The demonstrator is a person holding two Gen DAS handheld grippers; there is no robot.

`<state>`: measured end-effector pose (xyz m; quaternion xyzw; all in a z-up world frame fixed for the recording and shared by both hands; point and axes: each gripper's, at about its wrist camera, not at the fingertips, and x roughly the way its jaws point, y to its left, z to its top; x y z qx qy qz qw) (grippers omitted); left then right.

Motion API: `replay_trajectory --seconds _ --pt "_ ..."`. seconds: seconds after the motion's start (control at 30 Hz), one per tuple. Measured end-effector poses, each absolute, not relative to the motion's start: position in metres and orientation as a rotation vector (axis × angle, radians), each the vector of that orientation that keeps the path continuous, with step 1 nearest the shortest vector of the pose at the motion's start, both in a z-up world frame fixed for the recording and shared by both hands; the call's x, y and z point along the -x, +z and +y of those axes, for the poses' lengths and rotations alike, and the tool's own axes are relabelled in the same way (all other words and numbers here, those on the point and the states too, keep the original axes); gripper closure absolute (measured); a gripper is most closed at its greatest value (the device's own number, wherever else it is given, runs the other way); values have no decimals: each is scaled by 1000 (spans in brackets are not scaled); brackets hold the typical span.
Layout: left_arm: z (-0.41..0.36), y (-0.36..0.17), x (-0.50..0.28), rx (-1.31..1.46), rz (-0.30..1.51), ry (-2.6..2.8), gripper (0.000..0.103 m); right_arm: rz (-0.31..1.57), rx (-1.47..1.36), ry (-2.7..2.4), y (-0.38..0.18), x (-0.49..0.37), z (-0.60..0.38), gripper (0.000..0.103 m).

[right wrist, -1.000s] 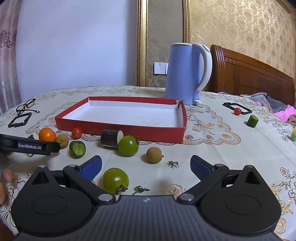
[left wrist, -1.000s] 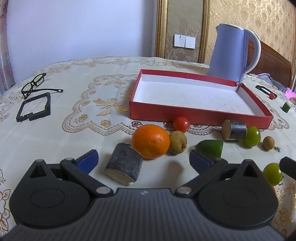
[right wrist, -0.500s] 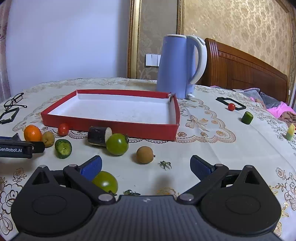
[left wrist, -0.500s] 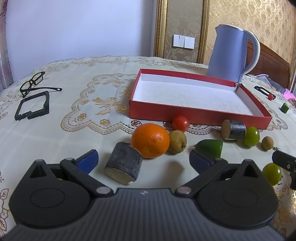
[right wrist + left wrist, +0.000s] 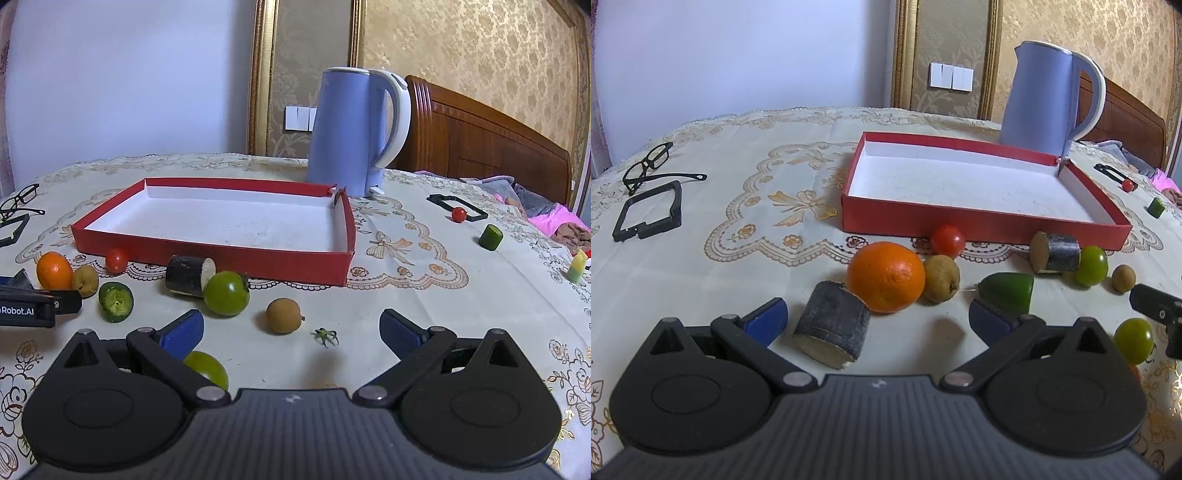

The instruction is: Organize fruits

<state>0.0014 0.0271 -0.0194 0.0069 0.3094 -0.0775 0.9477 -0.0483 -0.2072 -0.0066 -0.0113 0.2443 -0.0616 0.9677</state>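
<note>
An empty red tray [image 5: 982, 223] [image 5: 207, 254] sits mid-table. In front of it lie an orange [image 5: 885, 277] [image 5: 54, 270], a small pear [image 5: 941, 278], a red tomato [image 5: 947, 240] [image 5: 116, 259], a green cucumber piece [image 5: 1006, 291] [image 5: 115, 301], dark cane pieces [image 5: 831, 328] [image 5: 189, 275], green tomatoes [image 5: 1091, 265] [image 5: 226, 293] and a longan [image 5: 283, 315]. My left gripper [image 5: 877, 315] is open, with a cane piece and the orange just ahead between its fingers. My right gripper [image 5: 291, 330] is open, low over the cloth. A green tomato [image 5: 207, 369] lies by its left finger.
A blue kettle [image 5: 1051, 99] [image 5: 360, 131] stands behind the tray. Glasses [image 5: 650, 164] and a black frame [image 5: 648, 210] lie at the left. At the right lie another black frame [image 5: 456, 206], a small red tomato [image 5: 458, 214], and a cucumber chunk [image 5: 491, 237].
My right gripper has moved forward and to the right; the near green tomato has slid under its left finger. My left gripper has barely moved.
</note>
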Motion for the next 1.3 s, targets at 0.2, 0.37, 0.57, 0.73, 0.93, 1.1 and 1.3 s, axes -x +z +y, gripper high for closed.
replay_trajectory --seconds 0.2,0.37,0.57,0.73,0.93,1.1,1.3 --pt "25 -20 -2 -31 634 -154 0 496 24 -136 -8 51 -213 11" --pt "27 -20 -2 -25 632 -157 0 523 23 -117 -11 54 -220 35" --pt "29 -20 -2 -17 637 -160 0 524 33 -80 -12 43 -219 51" --pt "29 -21 -3 -12 638 -161 0 541 43 -53 -14 27 -216 61" --pt "26 -21 -2 -27 636 -162 0 575 40 -26 -20 12 -216 76" --pt "25 -21 -3 -31 639 -160 0 566 49 -3 -21 12 -216 77" --pt "25 -21 -3 -39 640 -164 0 552 23 2 -19 14 -220 77"
